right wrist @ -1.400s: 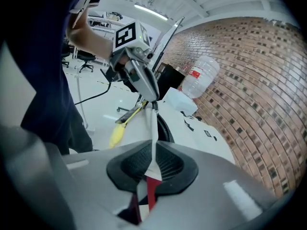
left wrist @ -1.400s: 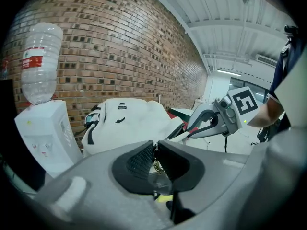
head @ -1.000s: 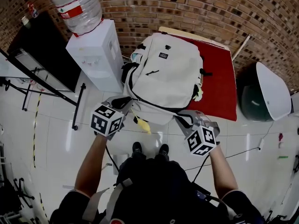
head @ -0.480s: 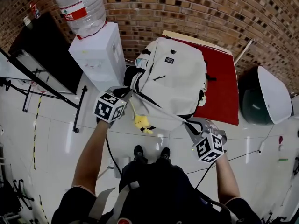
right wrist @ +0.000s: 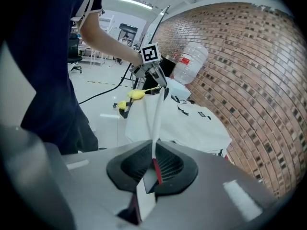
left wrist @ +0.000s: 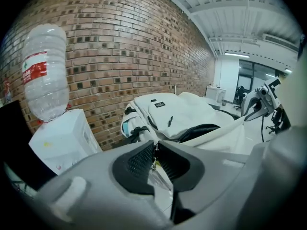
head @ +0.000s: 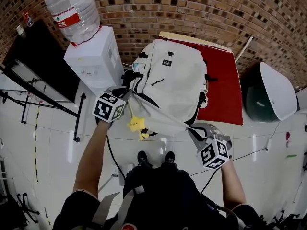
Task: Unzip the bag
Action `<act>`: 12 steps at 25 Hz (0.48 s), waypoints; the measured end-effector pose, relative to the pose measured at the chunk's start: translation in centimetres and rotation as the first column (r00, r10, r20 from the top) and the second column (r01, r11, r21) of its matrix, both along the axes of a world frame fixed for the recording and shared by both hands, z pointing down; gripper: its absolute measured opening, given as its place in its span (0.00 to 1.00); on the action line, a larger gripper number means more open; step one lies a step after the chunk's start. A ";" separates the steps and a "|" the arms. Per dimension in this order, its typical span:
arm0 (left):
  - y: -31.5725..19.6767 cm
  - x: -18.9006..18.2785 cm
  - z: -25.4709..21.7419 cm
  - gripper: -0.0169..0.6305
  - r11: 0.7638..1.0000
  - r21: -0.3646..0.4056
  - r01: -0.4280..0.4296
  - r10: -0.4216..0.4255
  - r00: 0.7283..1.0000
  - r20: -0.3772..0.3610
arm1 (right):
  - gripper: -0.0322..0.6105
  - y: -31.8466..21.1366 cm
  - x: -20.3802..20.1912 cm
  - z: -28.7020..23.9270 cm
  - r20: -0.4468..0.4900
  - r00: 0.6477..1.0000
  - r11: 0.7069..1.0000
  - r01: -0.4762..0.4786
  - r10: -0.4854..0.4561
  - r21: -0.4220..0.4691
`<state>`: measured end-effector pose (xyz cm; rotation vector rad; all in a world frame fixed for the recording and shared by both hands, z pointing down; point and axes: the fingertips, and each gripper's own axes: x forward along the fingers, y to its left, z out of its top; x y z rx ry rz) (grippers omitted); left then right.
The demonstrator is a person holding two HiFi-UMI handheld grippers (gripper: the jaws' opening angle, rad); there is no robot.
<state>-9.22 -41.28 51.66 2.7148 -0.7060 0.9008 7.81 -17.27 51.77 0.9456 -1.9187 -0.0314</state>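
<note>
Brick-walled room: the white backpack (head: 172,80) lay on the red table (head: 226,97). What appeared to be its zipper pull (left wrist: 153,164) was clenched in the left gripper (left wrist: 154,150); the right gripper (right wrist: 154,157) pinched the flap edge (right wrist: 156,114). Unzipping was judged under way; the next move called for drawing the pull onward.

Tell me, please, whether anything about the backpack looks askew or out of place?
The backpack sits skewed on the red table, its near end drawn past the edge, stretched between left gripper and right gripper. A yellow toy dangles from it. Nothing looks spilled or torn.
</note>
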 end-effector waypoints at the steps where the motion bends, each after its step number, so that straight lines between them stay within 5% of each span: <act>1: -0.3 0.1 0.0 0.08 1.000 0.004 -0.004 0.004 1.000 0.004 | 0.10 0.1 0.1 0.1 0.003 1.000 1.000 -0.004 0.004 -0.002; 12: -4.7 1.1 1.1 0.07 1.000 0.014 -0.014 0.014 0.999 0.052 | 0.10 0.8 0.9 0.4 0.025 0.999 0.999 -0.033 0.034 -0.024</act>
